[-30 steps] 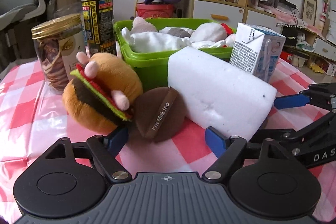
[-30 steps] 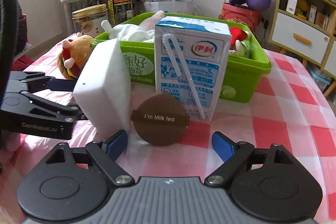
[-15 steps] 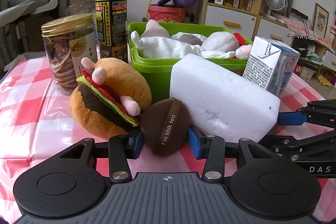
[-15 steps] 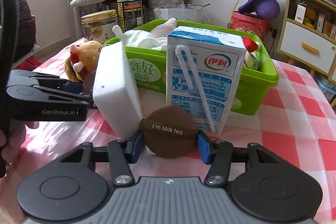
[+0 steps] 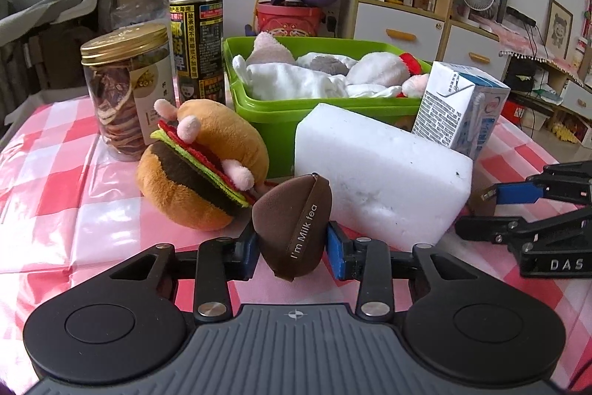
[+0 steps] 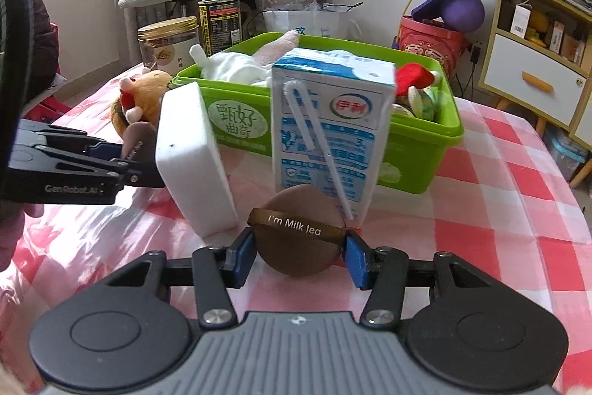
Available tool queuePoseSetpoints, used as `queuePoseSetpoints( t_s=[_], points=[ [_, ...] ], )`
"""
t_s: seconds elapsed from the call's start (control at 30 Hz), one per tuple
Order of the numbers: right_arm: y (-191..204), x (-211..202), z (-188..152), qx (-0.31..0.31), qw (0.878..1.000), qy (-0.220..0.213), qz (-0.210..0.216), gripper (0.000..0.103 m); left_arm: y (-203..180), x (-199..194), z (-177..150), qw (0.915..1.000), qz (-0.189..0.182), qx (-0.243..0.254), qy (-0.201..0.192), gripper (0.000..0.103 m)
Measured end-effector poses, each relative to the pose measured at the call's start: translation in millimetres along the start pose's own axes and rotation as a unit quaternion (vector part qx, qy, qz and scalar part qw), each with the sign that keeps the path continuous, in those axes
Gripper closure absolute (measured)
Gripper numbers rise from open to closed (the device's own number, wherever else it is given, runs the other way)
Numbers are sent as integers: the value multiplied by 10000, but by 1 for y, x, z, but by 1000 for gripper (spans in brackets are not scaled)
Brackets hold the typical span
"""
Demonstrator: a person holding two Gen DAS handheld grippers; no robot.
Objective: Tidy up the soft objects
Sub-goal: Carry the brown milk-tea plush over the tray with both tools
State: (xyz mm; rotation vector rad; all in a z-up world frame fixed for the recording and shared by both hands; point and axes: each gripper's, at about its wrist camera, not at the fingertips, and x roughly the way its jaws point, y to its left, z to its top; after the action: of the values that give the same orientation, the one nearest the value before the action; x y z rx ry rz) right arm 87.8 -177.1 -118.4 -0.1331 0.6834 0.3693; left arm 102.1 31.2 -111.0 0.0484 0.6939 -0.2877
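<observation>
Two brown puffs, each banded "I'm Milk tea": the left puff (image 5: 294, 228) sits squeezed edge-on in the left tongs (image 5: 292, 248), the right puff (image 6: 298, 230) face-on in the right tongs (image 6: 298, 256), both tongs just closed onto them. White sponge (image 5: 381, 173), burger plush (image 5: 203, 165) and green bin (image 5: 281, 121) stand beyond on the checked bench (image 5: 55, 173).

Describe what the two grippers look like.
Both match: black linkage arms with silver pivot screws, blue finger pads, two round black discs and a ribbed grey base. The left gripper reads "GenRobot.AI" on its side; the right gripper shows "DAS".
</observation>
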Motion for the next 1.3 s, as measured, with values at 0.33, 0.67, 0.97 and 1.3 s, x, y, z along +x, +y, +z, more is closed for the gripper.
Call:
queuePoseSetpoints(
  t_s=[0.33, 0.67, 0.97, 1.3],
  points=[
    [-4, -17, 2, 65, 9999, -50, -67, 69, -5, -16, 1, 9999, -66, 128, 96, 65],
    [-14, -36, 7, 308, 9993, -132, -148, 69, -5, -38, 15, 9999, -85, -41, 93, 65],
    [-29, -58, 25, 786, 9965, -234, -131, 69, -1, -63, 36, 9990, -140, -429, 39, 65],
    [-48, -83, 72, 1159, 9918, -535, -43, 69, 2, -69, 69, 9985, -197, -516, -33, 65]
  ],
)
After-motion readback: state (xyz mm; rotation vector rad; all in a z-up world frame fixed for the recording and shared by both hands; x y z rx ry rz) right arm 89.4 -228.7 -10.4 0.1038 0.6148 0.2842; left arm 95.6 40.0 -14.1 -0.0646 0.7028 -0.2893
